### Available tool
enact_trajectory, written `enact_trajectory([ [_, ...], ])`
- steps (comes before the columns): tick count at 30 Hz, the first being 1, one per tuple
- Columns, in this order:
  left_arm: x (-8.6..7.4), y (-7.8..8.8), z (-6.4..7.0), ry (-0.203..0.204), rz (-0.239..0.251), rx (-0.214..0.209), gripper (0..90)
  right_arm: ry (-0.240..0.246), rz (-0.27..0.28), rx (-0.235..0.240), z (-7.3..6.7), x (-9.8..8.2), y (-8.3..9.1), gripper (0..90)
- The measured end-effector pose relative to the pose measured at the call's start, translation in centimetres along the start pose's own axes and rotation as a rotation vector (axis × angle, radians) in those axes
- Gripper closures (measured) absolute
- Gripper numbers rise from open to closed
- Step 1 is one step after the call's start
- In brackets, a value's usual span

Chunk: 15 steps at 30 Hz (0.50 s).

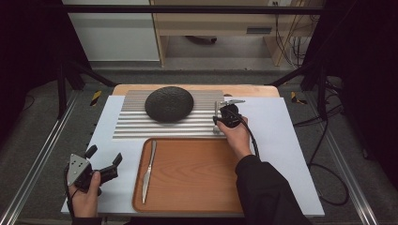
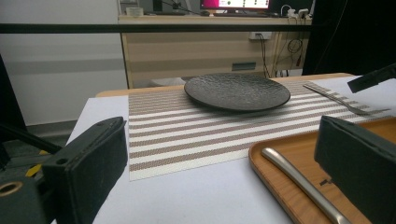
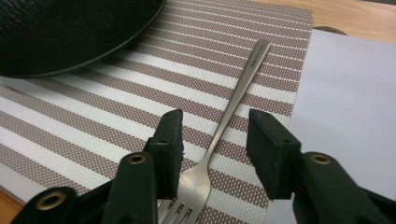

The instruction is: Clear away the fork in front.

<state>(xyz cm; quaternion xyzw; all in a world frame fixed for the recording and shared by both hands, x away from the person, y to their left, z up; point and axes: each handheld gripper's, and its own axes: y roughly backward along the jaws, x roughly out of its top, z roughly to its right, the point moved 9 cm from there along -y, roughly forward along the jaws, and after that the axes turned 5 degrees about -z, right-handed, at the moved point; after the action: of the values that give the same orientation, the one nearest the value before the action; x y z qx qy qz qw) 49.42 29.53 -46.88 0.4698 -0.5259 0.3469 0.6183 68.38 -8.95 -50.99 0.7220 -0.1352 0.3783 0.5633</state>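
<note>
A silver fork [image 3: 233,102] lies on the striped placemat [image 3: 84,121], tines toward me, just right of the dark round plate [image 1: 169,104]. My right gripper [image 3: 215,135] points down over the fork's neck; its jaws straddle the neck with a gap on each side, so it is open. In the high view the right gripper [image 1: 221,121] stands at the placemat's right edge over the fork [image 1: 216,108]. My left gripper [image 1: 104,155] rests at the front left of the white board, open and empty. A table knife [image 1: 149,171] lies in the wooden tray [image 1: 197,173].
From the left gripper view I see the plate [image 2: 237,91], the fork [image 2: 345,105], the tray's rim [image 2: 261,158] and the knife's handle [image 2: 303,184]. The white board [image 1: 281,136] covers the table. Black frame rails and cables run along both sides.
</note>
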Motion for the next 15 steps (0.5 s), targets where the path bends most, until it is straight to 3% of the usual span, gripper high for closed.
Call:
enact_trajectory([
  [6,0.0,0.0,0.0,0.006,0.002,-0.003,2.8,-0.004,-0.021,0.000,-0.4,-0.4,-0.9,65.8],
  [10,0.0,0.0,0.2,0.004,0.001,-0.008,2.8,0.009,-0.031,-0.029,-0.4,-0.6,-1.5,72.1],
  [15,0.0,0.1,0.2,0.008,0.003,-0.011,2.9,-0.005,-0.053,-0.034,-0.5,-0.9,-2.3,74.5],
])
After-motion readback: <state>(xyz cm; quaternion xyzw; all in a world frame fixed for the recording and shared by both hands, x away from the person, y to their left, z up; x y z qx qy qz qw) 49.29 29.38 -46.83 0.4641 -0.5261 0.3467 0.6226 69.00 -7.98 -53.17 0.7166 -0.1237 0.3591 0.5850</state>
